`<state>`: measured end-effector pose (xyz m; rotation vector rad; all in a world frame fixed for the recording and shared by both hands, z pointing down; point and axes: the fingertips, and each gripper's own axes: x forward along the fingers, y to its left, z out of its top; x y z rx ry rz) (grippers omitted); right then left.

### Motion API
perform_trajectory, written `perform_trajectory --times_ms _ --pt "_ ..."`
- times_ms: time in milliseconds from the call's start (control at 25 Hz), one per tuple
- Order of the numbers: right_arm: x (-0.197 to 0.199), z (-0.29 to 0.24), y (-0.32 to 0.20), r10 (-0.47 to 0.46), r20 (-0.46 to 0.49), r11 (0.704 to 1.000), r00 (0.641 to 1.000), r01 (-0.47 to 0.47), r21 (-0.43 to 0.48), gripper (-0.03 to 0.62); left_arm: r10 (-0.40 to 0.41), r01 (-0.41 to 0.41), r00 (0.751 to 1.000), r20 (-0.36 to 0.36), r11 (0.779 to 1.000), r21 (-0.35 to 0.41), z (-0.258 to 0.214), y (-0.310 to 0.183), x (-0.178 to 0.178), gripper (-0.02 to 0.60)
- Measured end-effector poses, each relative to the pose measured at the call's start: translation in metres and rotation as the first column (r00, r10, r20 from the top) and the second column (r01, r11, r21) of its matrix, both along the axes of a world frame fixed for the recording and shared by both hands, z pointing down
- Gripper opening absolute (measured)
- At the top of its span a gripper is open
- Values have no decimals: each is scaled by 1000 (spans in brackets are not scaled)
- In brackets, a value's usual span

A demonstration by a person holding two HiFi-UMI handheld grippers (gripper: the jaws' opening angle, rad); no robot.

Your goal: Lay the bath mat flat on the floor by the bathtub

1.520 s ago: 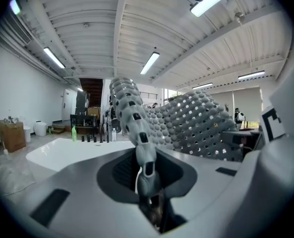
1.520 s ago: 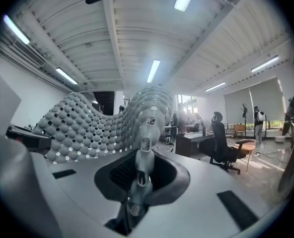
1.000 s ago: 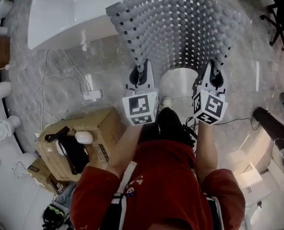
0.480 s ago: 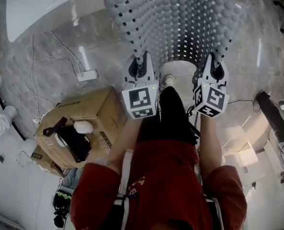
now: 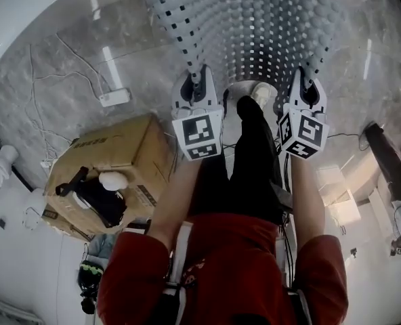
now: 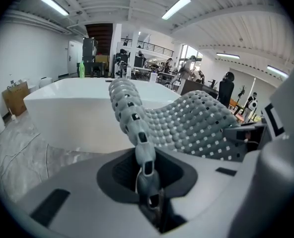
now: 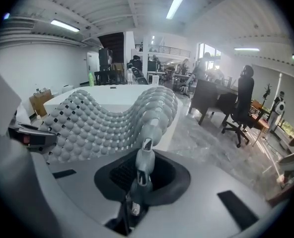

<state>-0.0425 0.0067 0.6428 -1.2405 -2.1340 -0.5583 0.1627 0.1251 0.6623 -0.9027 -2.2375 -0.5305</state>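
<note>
My left gripper (image 5: 197, 81) and right gripper (image 5: 307, 80) each clamp a near corner of the grey pebbled rubber bath mat (image 5: 255, 26), right of the white bathtub (image 5: 21, 12); I should lower both evenly.

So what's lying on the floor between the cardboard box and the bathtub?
The head view shows a white power strip and thin cables on the marble floor between cardboard box and bathtub.

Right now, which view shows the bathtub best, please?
The left gripper view: the bathtub fills its left side. The head view catches a corner; in the right gripper view the bath mat hides most.
</note>
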Motion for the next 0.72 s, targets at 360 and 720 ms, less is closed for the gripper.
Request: perform_trajectory --times_ms 360,720 --pt "-39 92 -9 -50 -45 998 998 52 44 46 -39 41 998 -55 999 22 84 -14 -25 74" --pt "-90 179 -28 -106 -90 993 990 110 45 46 -65 65 993 -98 998 -3 167 -26 -71 74"
